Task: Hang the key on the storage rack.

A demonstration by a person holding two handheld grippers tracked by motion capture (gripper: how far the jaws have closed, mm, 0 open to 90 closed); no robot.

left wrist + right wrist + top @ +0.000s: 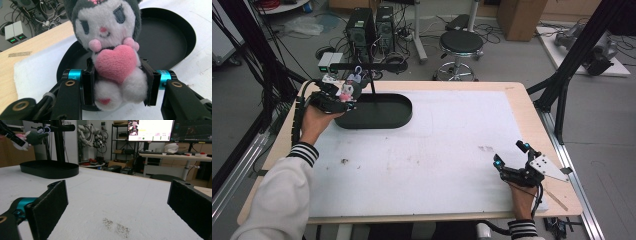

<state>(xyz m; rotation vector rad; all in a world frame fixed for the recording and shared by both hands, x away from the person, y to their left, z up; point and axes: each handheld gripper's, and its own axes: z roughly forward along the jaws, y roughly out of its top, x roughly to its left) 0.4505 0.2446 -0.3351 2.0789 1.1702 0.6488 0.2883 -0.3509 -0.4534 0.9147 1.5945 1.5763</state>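
As left tongs (117,82) clasp one plush (112,42), one tray (172,37)

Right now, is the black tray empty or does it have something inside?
Empty. The black tray shows a bare floor in the left gripper view; the plush toy is above its near edge, clamped in the left tool, not inside.

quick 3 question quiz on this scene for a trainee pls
1. True or false: the left gripper is clamped on the plush toy.
2. What does the toy hug? A) a star B) a pink heart C) a ball
3. How do the right gripper's jaws stand, and what is under them?

Key:
1. True.
2. B.
3. Wide apart with nothing between them, above the white mat, far from the black oval tray.
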